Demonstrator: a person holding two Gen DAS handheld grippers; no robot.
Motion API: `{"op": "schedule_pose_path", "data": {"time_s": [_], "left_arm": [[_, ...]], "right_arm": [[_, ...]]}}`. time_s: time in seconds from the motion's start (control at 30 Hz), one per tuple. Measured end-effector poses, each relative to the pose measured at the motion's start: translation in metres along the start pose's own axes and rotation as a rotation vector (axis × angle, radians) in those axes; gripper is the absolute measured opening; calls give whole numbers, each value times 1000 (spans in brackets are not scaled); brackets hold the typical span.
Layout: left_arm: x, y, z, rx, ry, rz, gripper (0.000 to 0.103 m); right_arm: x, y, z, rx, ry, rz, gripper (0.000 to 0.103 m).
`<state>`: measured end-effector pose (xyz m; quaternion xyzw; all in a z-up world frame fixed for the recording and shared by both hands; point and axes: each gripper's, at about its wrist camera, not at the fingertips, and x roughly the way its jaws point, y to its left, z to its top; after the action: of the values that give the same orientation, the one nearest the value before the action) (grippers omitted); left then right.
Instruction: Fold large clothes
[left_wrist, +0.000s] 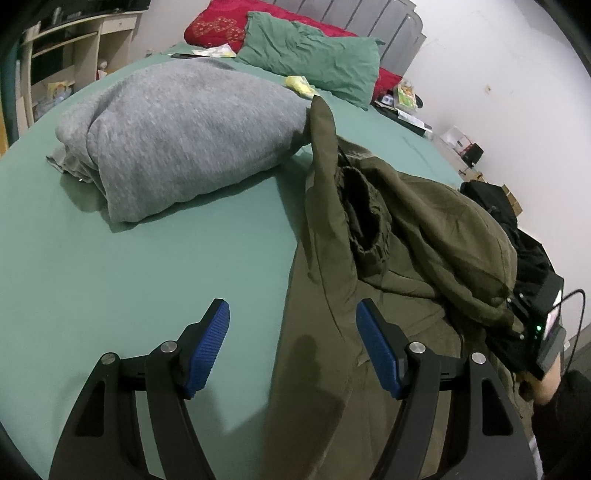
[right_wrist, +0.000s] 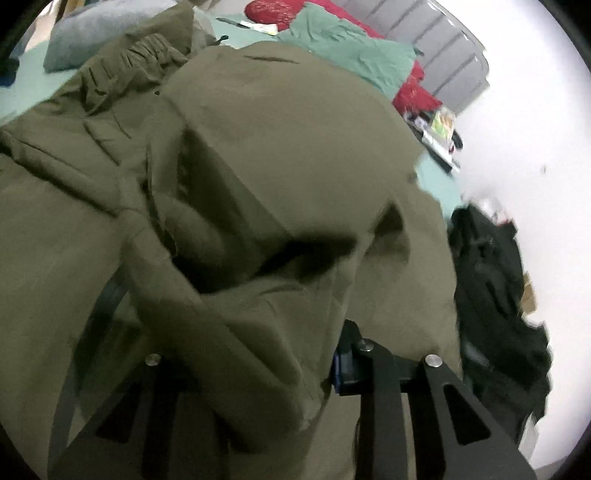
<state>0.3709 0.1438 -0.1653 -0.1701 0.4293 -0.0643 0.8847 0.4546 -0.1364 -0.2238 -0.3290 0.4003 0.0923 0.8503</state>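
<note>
An olive-green jacket (left_wrist: 399, 251) lies crumpled on the right side of the green bed sheet (left_wrist: 129, 277), with an elastic cuff (left_wrist: 369, 218) showing on top. My left gripper (left_wrist: 293, 332) is open and empty, hovering over the jacket's left edge. My right gripper (right_wrist: 295, 354) is shut on a fold of the jacket (right_wrist: 280, 155) and lifts it; the cloth drapes over its fingers and hides them. The right gripper's body shows in the left wrist view (left_wrist: 539, 332) at the jacket's right edge.
A folded grey garment (left_wrist: 184, 129) lies on the bed beyond the left gripper. Green (left_wrist: 314, 51) and red (left_wrist: 218, 22) pillows lie at the headboard. A black bag (right_wrist: 495, 288) sits on the floor by the white wall. A desk (left_wrist: 74, 48) stands far left.
</note>
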Motion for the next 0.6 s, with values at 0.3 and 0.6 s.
{"op": "schedule_pose_path", "data": {"time_s": [0.3,0.6], "left_arm": [[-2,0,-2,9,14,6,74],[-10,-2,-4,21,2,6,74]], "right_arm": [[-19,16,9,-130,-24,405,103],[-83,12,-19,-223,-47,570,103]]}}
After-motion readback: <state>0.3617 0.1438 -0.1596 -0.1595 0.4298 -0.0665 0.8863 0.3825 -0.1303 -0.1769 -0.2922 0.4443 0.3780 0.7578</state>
